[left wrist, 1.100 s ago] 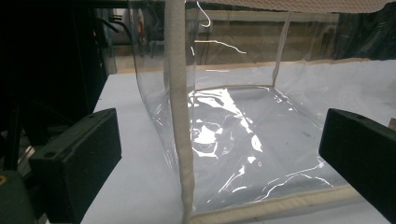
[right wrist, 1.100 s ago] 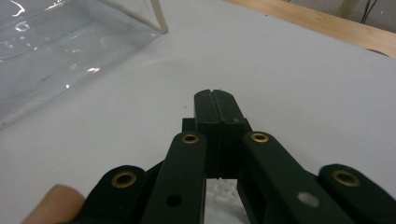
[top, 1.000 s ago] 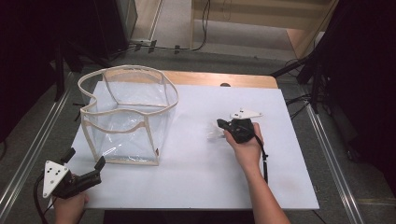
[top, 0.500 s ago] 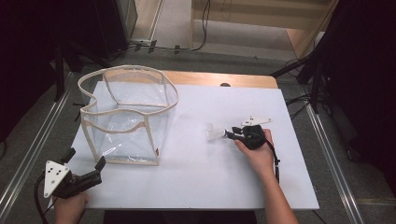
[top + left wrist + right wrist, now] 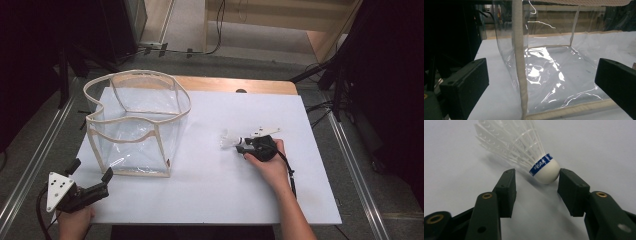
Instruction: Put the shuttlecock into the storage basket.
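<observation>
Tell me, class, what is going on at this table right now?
A person works at a white table with a gripper in each hand. The right gripper is down at a white shuttlecock lying on the table; its jaws have just been opening, and the cork tip sits at the mouth of the gap, close against one jaw, not clamped. The left gripper waits open at the table's near corner, facing a clear plastic bag with cream edging that stands open and empty.

A white table (image 5: 210,195) is sitting on a wooden top (image 5: 260,86), a clear bag with beige trim (image 5: 135,125) is standing open at its left, and cables (image 5: 220,30) are lying on the floor beyond
</observation>
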The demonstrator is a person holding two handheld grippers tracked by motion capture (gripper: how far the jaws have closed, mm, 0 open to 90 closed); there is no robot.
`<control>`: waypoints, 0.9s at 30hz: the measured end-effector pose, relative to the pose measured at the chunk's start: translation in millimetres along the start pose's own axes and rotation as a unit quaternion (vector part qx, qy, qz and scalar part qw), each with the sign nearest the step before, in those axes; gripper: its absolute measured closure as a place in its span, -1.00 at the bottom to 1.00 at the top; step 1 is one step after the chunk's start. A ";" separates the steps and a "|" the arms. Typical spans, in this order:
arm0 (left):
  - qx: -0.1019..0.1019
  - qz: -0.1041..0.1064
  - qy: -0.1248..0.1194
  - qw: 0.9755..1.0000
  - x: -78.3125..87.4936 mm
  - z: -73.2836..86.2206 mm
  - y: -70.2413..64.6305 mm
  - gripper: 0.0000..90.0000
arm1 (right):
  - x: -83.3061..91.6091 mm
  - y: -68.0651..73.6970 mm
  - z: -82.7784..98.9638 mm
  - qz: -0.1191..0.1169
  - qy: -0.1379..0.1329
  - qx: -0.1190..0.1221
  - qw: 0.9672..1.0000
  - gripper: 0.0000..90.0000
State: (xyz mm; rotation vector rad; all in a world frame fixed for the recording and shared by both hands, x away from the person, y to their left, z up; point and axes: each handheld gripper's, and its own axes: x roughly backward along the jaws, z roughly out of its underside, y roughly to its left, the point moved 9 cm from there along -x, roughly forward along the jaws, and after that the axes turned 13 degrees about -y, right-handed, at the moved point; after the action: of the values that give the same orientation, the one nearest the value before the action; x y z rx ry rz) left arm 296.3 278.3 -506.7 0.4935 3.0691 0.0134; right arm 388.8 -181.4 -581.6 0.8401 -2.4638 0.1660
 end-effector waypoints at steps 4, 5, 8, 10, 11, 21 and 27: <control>0.000 0.000 0.000 1.000 -0.1 0.0 -0.2 -1.00 | 1.3 6.1 0.2 -0.010 -0.002 -0.003 1.000 0.22; 0.000 0.000 0.000 1.000 -0.1 0.0 -0.2 -1.00 | 2.0 7.9 0.9 -0.012 -0.002 -0.006 1.000 0.25; -0.001 0.000 0.000 1.000 -0.1 0.0 -0.4 -1.00 | 3.4 15.2 2.5 -0.028 0.000 -0.006 1.000 0.37; -0.001 0.000 0.000 1.000 -0.2 0.0 -0.5 -1.00 | 4.9 22.4 2.6 -0.038 -0.002 -0.003 0.999 0.39; -0.001 0.000 -0.001 1.000 -0.2 0.0 -0.5 -1.00 | 5.5 25.2 2.9 -0.038 -0.001 -0.002 0.999 0.40; -0.001 0.000 0.000 1.000 -0.1 0.0 -0.4 -1.00 | 11.1 59.6 1.3 -0.097 0.002 0.026 0.995 0.58; -0.002 0.001 -0.001 1.000 -0.2 0.0 -0.5 -1.00 | 18.3 47.9 -11.0 -0.072 -0.025 0.020 0.997 0.95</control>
State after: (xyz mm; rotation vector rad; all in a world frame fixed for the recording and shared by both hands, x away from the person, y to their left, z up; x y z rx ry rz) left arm 296.3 277.7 -506.6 0.4949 3.0672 0.0182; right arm 352.8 -149.9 -560.3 1.0455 -2.4423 0.1437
